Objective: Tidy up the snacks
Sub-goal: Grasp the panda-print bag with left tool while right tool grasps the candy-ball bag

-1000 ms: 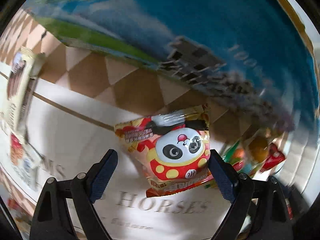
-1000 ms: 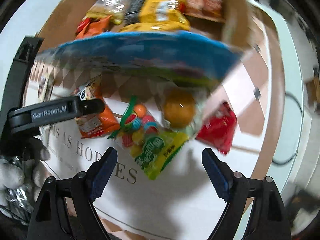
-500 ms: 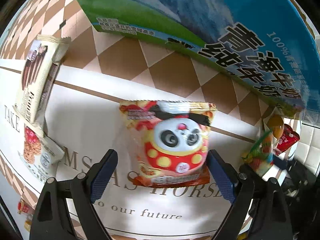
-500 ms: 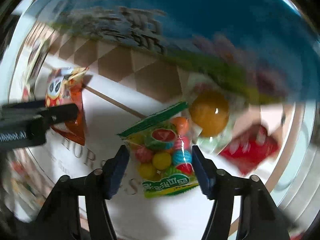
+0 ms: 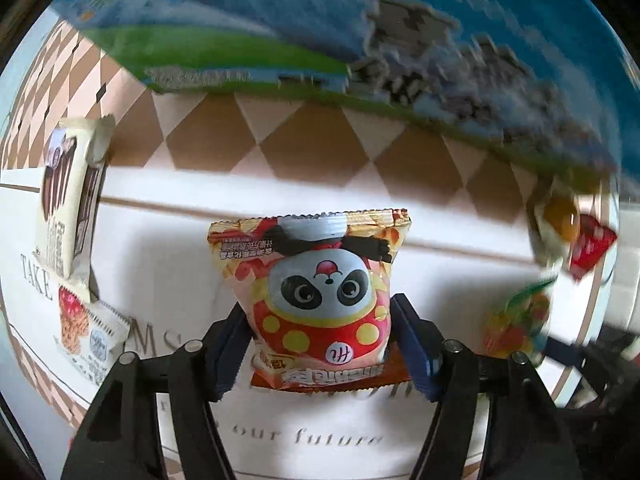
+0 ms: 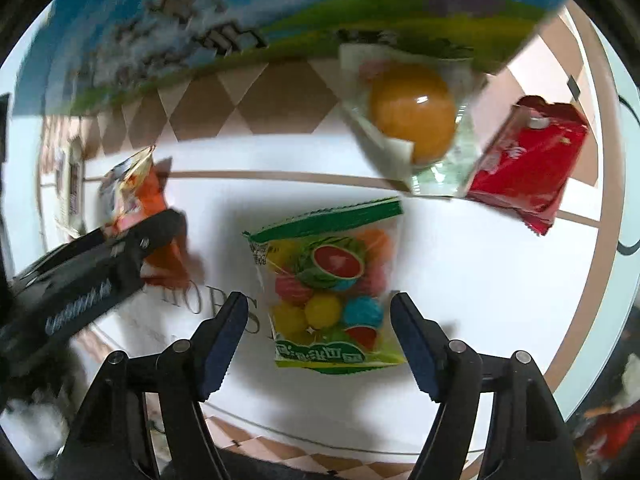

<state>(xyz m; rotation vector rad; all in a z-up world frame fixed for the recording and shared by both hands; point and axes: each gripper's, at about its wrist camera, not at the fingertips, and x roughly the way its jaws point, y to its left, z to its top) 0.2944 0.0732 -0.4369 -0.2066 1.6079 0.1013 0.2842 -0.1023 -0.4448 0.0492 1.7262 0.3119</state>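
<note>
Had just been closing the left gripper (image 5: pixel 318 320) around the panda packet (image 5: pixel 316 280). Showed its fingers (image 5: pixel 230 344) clenched against both lower sides of that puffy pouch, with the packet lying flat on the counter (image 5: pixel 168 280), top seam pointing away. Looked a low hold, near the bottom seam. Needed a firm but gentle squeeze, to avoid bursting the air-filled pouch or squirting it out forward. Best lifted straight up and kept level before any carrying.

Had just been opening the right gripper (image 6: pixel 316 312) again, with the fruit candy bag (image 6: pixel 332 280) between its fingers (image 6: pixel 222 332) but not pressed: released, with a clear gap on the left and the right pad just beside the bag's edge. Needed a slight shift rightward to centre on the bag, then a descent down to the counter. Best closed across the bulging middle rather than the thin printed seam nearest the camera. Also needed watching on the left, with the other gripper working close by.

Left farther off, in the right wrist view: an orange jelly cup (image 6: pixel 412 116) touching a red packet (image 6: pixel 528 164), both untouched, the cup partly under the box's edge.

Kept beyond everything a blue printed box (image 5: pixel 280 8), filling the top of both views. Judged it the likely place for the snacks, but could not see its opening.
</note>
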